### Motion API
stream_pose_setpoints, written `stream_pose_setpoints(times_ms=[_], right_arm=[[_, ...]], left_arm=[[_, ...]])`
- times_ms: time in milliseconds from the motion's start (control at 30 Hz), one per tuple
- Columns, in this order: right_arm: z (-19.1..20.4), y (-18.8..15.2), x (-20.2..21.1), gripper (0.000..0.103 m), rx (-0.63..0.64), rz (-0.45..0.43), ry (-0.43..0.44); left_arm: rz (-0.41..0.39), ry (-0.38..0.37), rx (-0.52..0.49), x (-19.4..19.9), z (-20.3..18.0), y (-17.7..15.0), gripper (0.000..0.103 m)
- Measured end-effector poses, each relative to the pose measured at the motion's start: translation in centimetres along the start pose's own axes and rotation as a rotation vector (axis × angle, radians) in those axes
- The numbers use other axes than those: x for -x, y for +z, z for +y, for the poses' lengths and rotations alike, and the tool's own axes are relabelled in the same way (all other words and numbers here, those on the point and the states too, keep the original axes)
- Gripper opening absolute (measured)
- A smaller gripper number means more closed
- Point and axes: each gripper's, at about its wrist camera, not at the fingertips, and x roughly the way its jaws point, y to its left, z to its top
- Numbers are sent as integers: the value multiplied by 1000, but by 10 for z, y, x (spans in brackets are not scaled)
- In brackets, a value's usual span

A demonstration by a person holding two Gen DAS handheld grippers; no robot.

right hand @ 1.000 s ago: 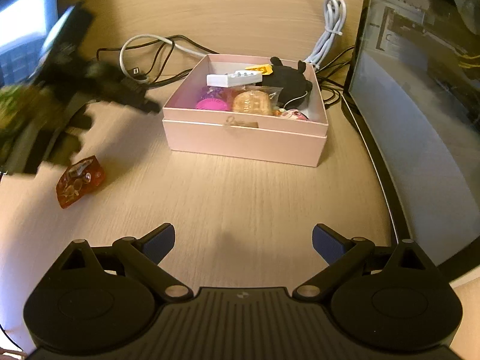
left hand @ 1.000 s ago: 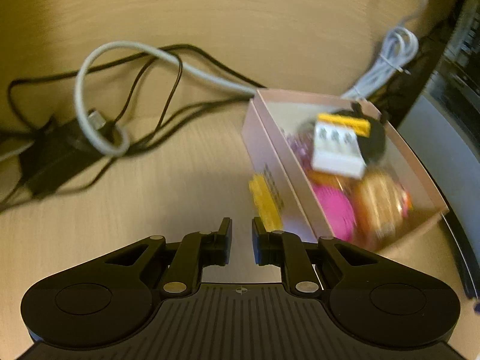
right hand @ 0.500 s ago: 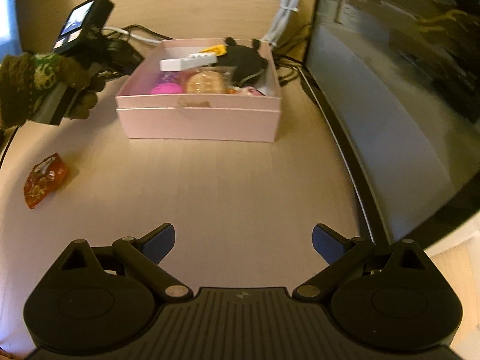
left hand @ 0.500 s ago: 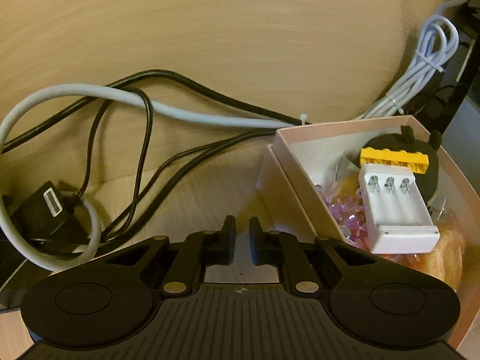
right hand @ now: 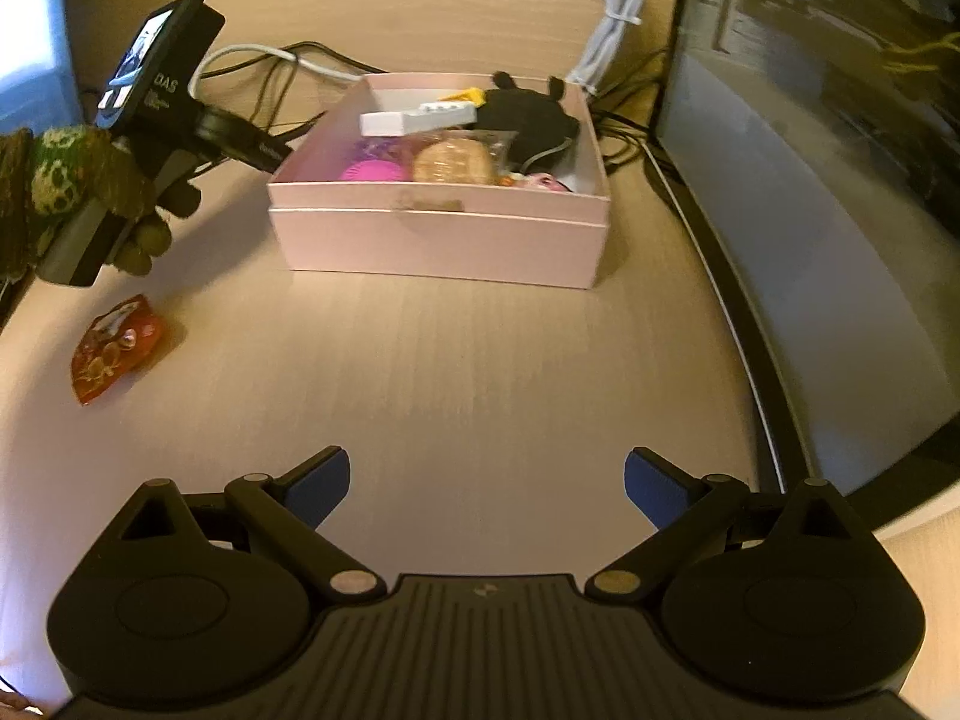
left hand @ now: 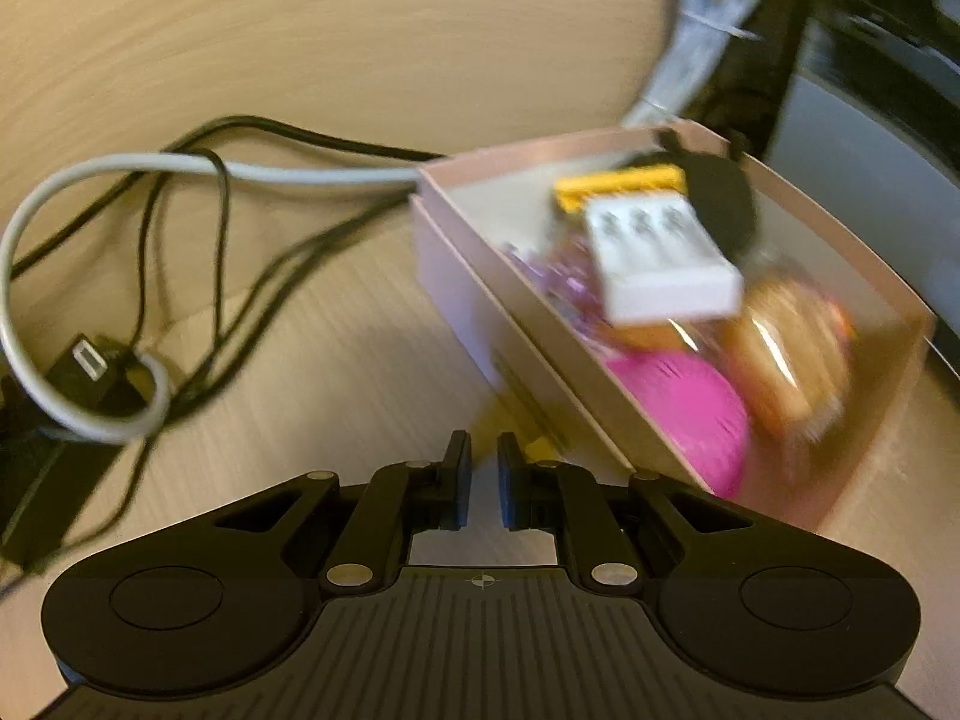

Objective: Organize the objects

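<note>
A pink box on the wooden desk holds a white battery charger, a yellow brick, a pink ball, a wrapped cookie and a black plush. My left gripper is shut and empty, just left of the box's near corner; it also shows in the right wrist view. My right gripper is open and empty above the bare desk in front of the box. A red snack packet lies on the desk at the left.
Black and grey cables lie behind and left of the box, with a black adapter. A bundled white cable lies behind the box. A dark monitor stands along the right.
My left gripper has drawn back and swung right, bringing more of the box into view. The right view has come slightly nearer the box. Both jaws are unchanged.
</note>
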Motion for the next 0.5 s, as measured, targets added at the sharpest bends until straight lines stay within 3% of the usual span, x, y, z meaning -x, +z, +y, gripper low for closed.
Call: stream_pose_setpoints(times_ms=[233,500], right_arm=[[2,0,-3,99,47,-17,38],[11,7,-15,99,104,-47,137]], left_arm=[[24,-52,67,32,-28,-36,11],[36,-85,335,73,-45,-81,15]])
